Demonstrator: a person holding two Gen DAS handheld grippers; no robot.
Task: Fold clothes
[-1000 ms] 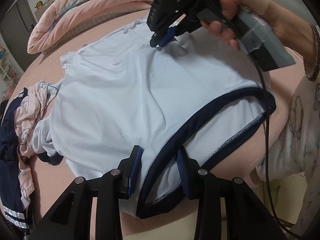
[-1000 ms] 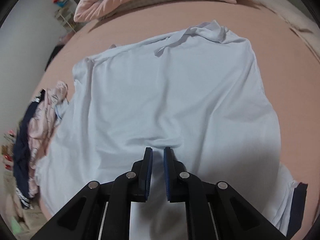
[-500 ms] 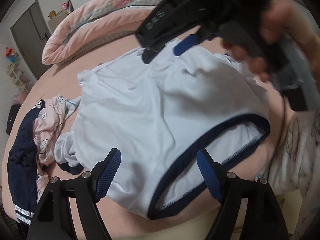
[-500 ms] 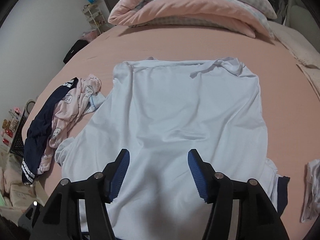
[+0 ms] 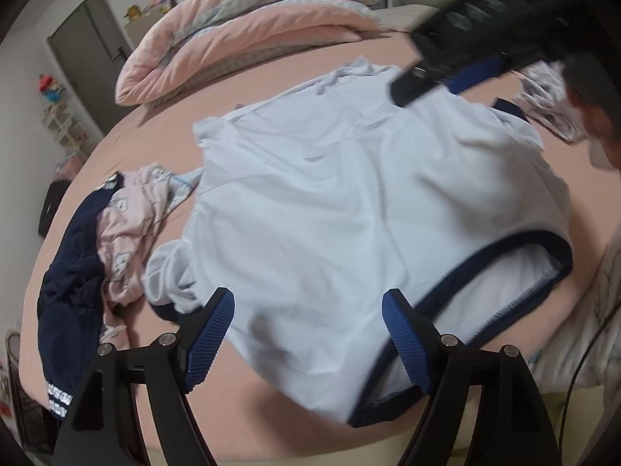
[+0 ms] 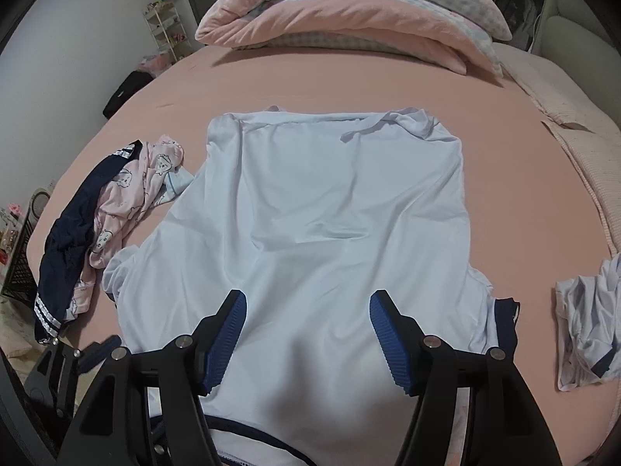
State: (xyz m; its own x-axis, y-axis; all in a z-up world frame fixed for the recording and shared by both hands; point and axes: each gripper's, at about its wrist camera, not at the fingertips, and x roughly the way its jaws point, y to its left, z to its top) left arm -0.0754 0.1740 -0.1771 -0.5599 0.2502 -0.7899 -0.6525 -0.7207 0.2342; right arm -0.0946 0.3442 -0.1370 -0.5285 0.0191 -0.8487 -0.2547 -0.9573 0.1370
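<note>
A pale blue shirt [image 5: 349, 202] [image 6: 333, 209] with navy trim lies spread on the pink bed, its navy-edged hem [image 5: 504, 272] toward me. My left gripper [image 5: 308, 334] hangs open above the hem with nothing between its blue pads. My right gripper [image 6: 306, 334] is open too, raised over the shirt's near part and holding nothing. In the left wrist view the right gripper [image 5: 458, 58] shows blurred at the top right, above the shirt's far side, with a hand [image 5: 597, 128] behind it. The left gripper's body [image 6: 66, 372] shows at the lower left of the right wrist view.
A heap of navy and pink printed clothes [image 6: 101, 225] [image 5: 101, 248] lies left of the shirt. A small white garment [image 6: 586, 322] sits at the right. A folded pink quilt [image 6: 349, 7] lies across the far end of the bed [image 6: 524, 194]. Shelves [image 6: 163, 27] stand by the wall.
Both grippers went from shut or nearly shut on the shirt to wide open and pulled back and up. The shirt was let go and now lies flat.
</note>
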